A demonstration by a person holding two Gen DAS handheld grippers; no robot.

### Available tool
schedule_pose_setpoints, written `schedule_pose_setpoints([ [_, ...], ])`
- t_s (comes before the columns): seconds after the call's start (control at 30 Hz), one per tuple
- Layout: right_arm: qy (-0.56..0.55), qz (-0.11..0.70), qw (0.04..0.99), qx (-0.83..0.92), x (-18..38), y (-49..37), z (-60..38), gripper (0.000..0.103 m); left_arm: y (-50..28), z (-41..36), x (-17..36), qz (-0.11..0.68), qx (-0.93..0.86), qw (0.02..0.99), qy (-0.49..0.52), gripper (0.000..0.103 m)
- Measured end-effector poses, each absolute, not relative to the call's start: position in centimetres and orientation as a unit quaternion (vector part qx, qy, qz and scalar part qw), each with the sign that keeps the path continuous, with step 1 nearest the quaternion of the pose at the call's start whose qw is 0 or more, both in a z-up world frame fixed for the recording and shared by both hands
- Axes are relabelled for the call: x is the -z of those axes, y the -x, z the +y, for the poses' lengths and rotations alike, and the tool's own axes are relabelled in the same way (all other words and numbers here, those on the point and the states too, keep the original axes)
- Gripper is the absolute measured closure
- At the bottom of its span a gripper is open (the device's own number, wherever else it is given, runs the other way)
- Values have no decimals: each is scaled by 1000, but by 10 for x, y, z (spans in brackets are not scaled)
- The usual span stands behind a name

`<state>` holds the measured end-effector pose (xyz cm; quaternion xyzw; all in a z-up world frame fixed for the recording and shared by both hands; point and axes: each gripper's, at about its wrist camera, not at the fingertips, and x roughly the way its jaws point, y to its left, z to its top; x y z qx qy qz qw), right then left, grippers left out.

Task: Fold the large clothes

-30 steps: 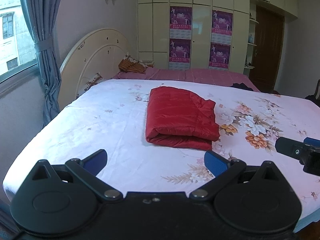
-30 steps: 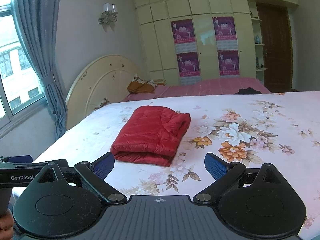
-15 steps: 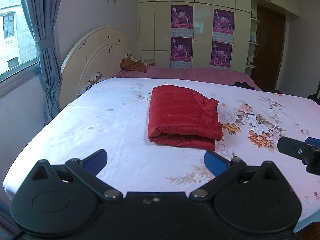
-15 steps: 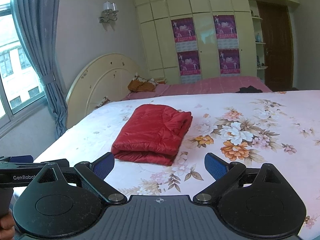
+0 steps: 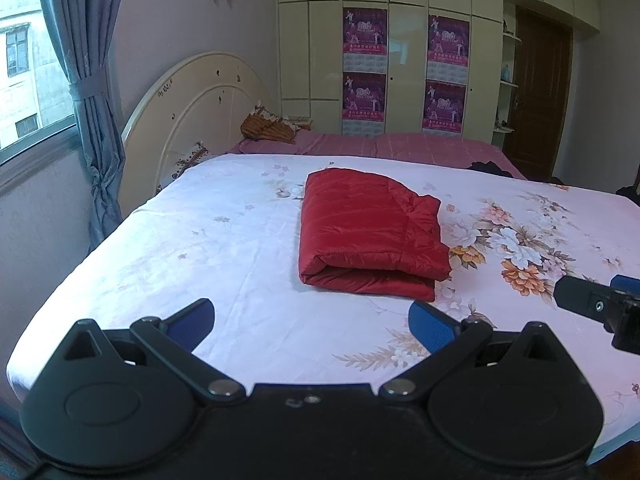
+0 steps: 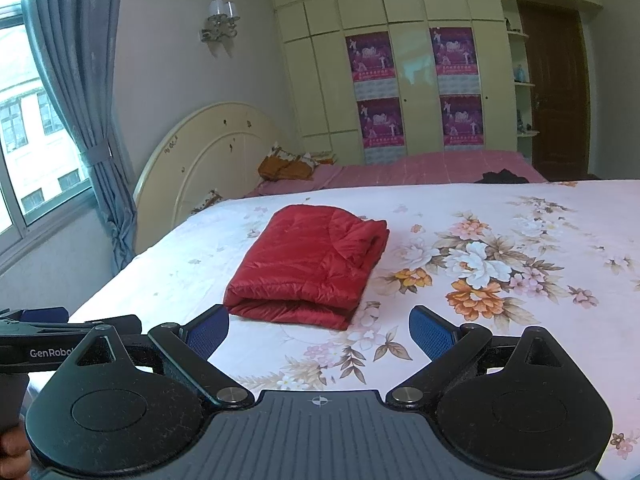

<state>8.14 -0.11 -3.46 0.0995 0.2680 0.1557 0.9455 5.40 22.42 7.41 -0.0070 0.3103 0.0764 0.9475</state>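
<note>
One red quilted, shiny garment is lying folded into a thick rectangular bundle on the white bedsheet printed with orange and pink flowers, its rounded fold facing the two grippers. The left gripper is hovering over the near edge of the bed with its two blue-padded fingers spread wide and nothing between them; the bundle is sitting ahead of it, slightly toward its right finger, near but apart from both pads. The right gripper is likewise standing wide apart and empty, and here the bundle is lying ahead and toward its left finger, close to that pad without touching it. Each gripper is showing at the edge of the other's view: the right one at the right rim of the left camera, the left one at the left rim of the right camera, with part of a hand gripping its handle below.

Beyond the garment, one cream rounded headboard is standing to the left, and four purple posters are hanging on the pale cupboard doors, two over two. One blue curtain is hanging tied back by the window
</note>
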Motion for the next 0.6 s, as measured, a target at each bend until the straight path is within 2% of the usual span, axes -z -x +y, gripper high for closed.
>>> schedule_pose_setpoints([
  [0.3,-101,279,943,-151,42,-93,-3,7,-74,225,-66,313,-55,948,10,0],
  [0.47,-107,286,941,-143,48,-106,-8,7,-88,224,-60,302,-41,952,17,8],
  [0.6,-114,296,939,-133,57,-121,-13,7,-107,224,-58,305,-58,951,3,0],
])
